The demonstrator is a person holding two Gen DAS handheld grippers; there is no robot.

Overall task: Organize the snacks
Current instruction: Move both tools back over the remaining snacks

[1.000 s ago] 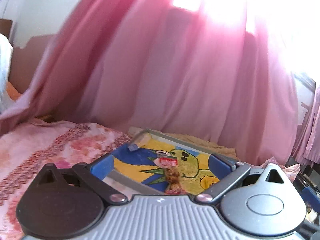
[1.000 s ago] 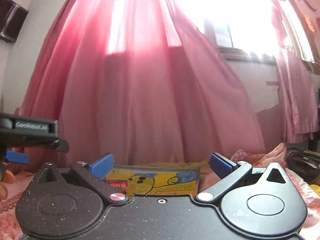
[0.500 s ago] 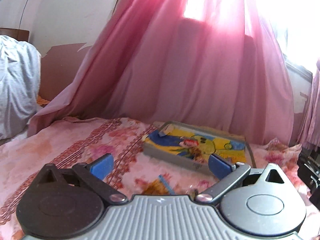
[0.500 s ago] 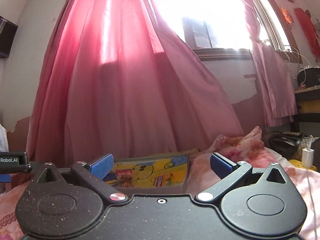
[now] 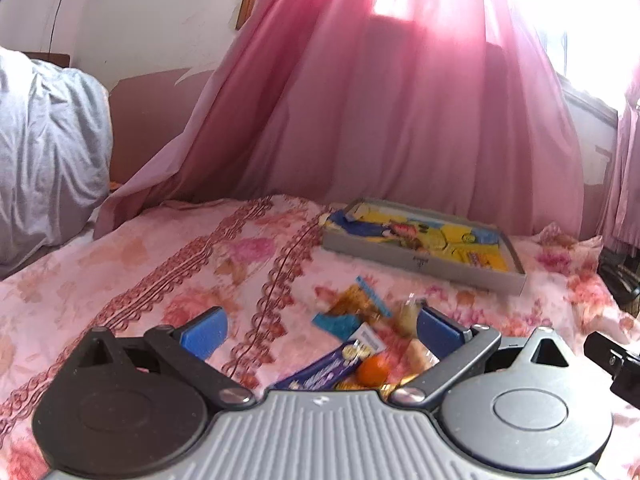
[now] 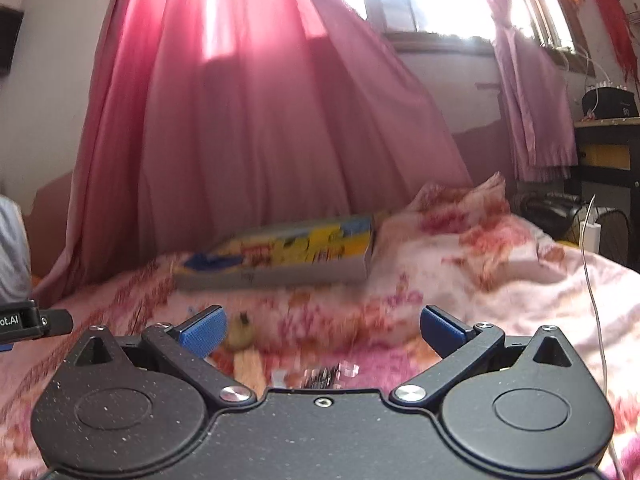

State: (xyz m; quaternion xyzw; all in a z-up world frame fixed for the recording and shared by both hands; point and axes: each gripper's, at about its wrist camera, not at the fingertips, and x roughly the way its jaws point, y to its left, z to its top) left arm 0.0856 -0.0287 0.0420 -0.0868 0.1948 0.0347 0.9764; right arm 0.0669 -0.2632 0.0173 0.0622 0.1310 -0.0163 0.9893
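Observation:
A shallow grey tray with a yellow and blue cartoon lining lies on the floral bed cover, and a few small snacks lie inside it. It also shows in the right wrist view as the tray. Loose snacks lie nearer me: a purple wrapper, a blue and orange packet and a small orange fruit. My left gripper hangs open just above this pile. My right gripper is open too, with a small yellowish snack beside its left finger.
Pink curtains hang behind the bed under a bright window. A grey pillow sits at the far left. A dark desk and a fan stand to the right of the bed, and a white cable trails over the cover.
Both grippers have pulled back from the tray, which now looks smaller and farther away. The loose snack pile has come into view under the left gripper. Both stayed open.

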